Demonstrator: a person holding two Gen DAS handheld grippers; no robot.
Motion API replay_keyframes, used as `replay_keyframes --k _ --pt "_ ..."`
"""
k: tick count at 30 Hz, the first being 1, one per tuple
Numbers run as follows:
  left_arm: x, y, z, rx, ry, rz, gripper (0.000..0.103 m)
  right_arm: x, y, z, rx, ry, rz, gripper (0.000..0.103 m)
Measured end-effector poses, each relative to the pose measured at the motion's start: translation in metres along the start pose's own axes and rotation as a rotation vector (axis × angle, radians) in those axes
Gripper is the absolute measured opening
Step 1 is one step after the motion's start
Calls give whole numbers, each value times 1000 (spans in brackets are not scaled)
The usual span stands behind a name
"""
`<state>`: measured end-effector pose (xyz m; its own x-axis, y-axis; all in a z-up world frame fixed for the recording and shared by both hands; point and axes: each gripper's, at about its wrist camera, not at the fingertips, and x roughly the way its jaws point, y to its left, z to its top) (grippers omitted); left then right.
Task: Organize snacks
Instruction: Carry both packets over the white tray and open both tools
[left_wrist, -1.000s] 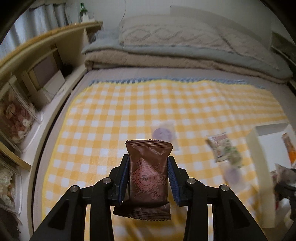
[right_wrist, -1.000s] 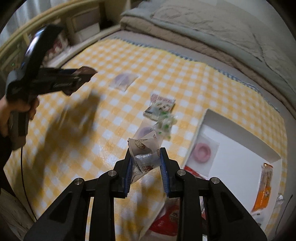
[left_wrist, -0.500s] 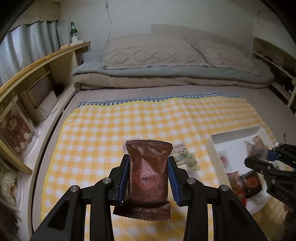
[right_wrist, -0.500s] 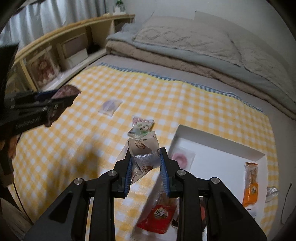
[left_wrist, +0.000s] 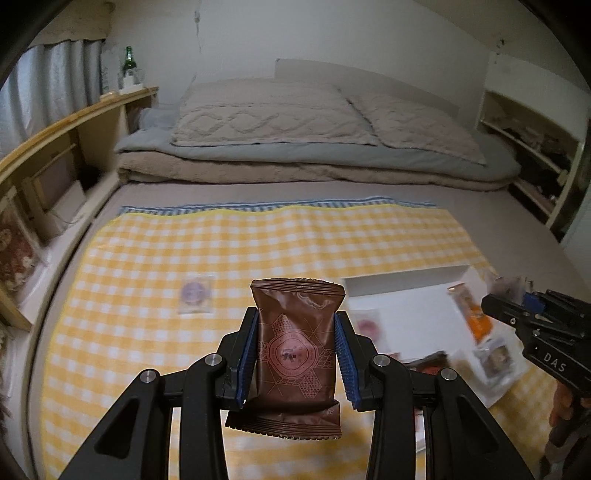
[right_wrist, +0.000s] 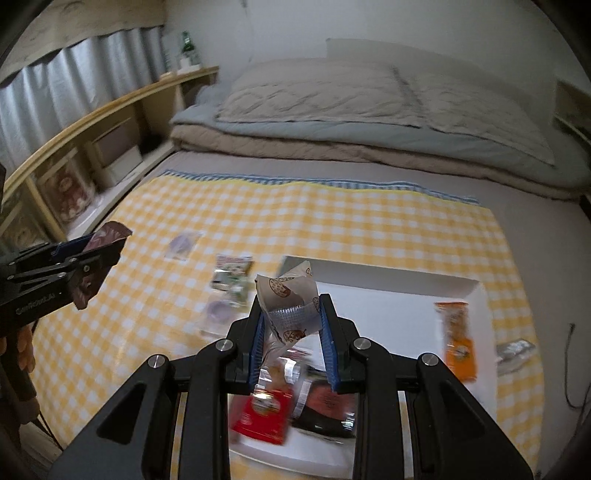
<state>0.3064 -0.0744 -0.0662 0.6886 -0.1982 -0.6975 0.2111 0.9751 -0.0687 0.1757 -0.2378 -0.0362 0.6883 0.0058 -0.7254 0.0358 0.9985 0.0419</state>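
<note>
Centrally, the left hand-held gripper (left_wrist: 295, 354) clamps a brown snack packet (left_wrist: 295, 347); the right hand-held gripper (right_wrist: 291, 332) pinches a clear cookie wrapper (right_wrist: 290, 306) above the white tray (right_wrist: 399, 295).

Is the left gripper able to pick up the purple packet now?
Probably not: the left gripper is shut on the brown packet, so nothing is free to take the purple packet.

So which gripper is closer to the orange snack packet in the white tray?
Right. The right gripper hangs over the white tray near the orange packet; the left gripper is off over the yellow checked cloth.
</note>
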Motion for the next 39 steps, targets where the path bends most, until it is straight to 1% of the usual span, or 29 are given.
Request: replay_keyframes --k 4,12,18,23,26,29,32,37,38,39 --pt "16 -27 -2 -2 42 -71 39 -10 -27 -10 32 14 -37 27" --pt "49 -73 6 8 106 -168 39 -16 -72 -34 79 65 -102 28" --pt "93 -92 14 -5 153 -198 39 -4 -95 -47 122 114 -109 28" --pt "145 -104 19 -61 207 -233 39 15 -107 -55 132 161 -119 28" --pt "179 -110 22 -86 230 -238 39 27 -114 -58 138 190 -135 27" --pt "211 -115 27 -112 242 -231 39 40 -123 -61 149 214 -129 28" --pt "233 -120 30 -119 237 -222 39 53 -130 -61 154 231 -135 27" --pt "261 -123 33 -90 225 -187 40 72 -141 -59 207 250 -99 27" --pt "262 -123 32 -86 219 -180 42 75 -143 -59 216 246 -100 27" --pt "263 -122 30 -83 219 -181 54 76 -145 -58 224 242 -101 27"
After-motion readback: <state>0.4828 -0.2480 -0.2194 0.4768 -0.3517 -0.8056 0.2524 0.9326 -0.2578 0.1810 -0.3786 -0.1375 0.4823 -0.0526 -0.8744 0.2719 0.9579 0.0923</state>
